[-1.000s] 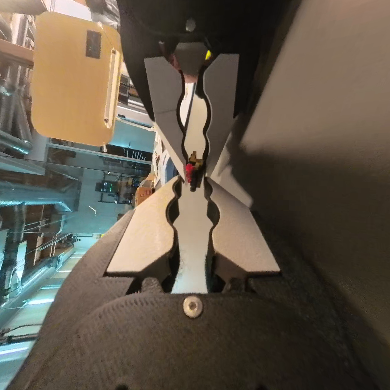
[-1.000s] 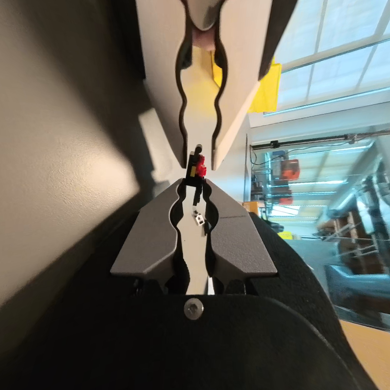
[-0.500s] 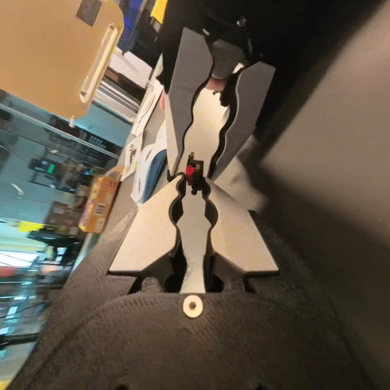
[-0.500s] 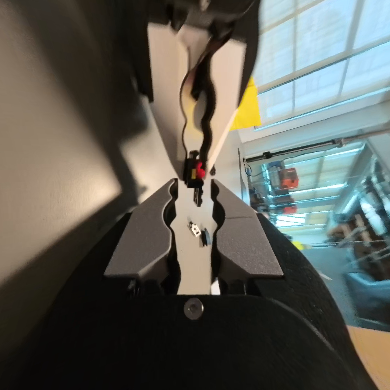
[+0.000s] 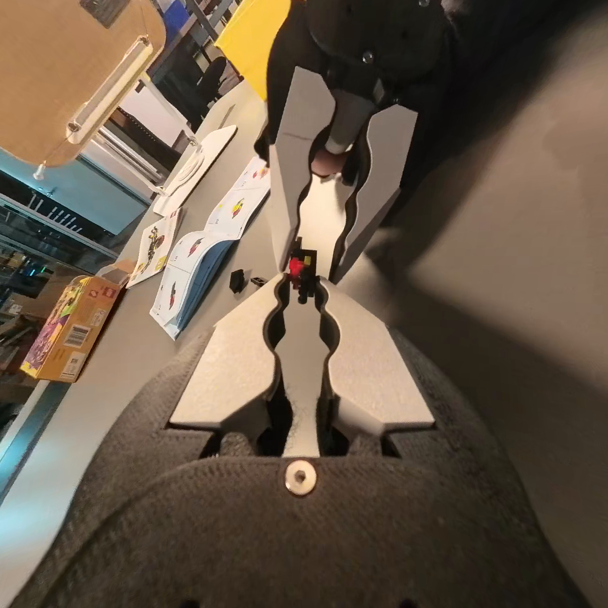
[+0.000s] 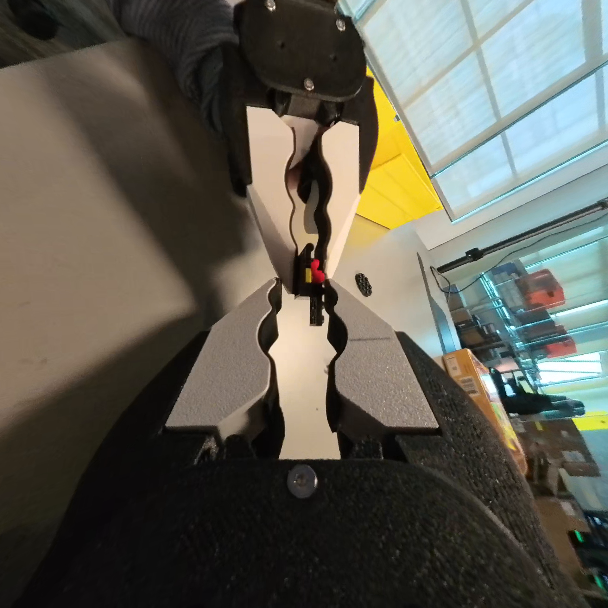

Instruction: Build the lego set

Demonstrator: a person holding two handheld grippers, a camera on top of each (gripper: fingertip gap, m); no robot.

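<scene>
A small lego assembly (image 5: 302, 266), black with a red and a yellow piece, hangs in the air between the two grippers, which meet tip to tip. My left gripper (image 5: 302, 283) is shut on it. The right wrist view shows the left gripper's fingers (image 6: 289, 263) pressed on both sides of the assembly (image 6: 309, 276). My right gripper (image 6: 302, 286) is open around the assembly's lower black strip (image 6: 317, 309). Its left finger stands clear and its right finger lies against the strip. In the left wrist view the right gripper (image 5: 309, 271) shows with its fingers spread.
On the grey table (image 5: 131, 345) lie an open instruction booklet (image 5: 197, 263), a leaflet (image 5: 154, 250), an orange box (image 5: 65, 329) and two loose black pieces (image 5: 237, 280). A black studded piece (image 6: 363, 284) lies to the right. A person's dark sleeve is behind. My two grippers' fingertips are within a few centimetres of each other.
My right gripper opened and let go of the assembly, then narrowed a little. My left gripper closed on it and now holds it. Both grippers tilted, bringing the table into view.
</scene>
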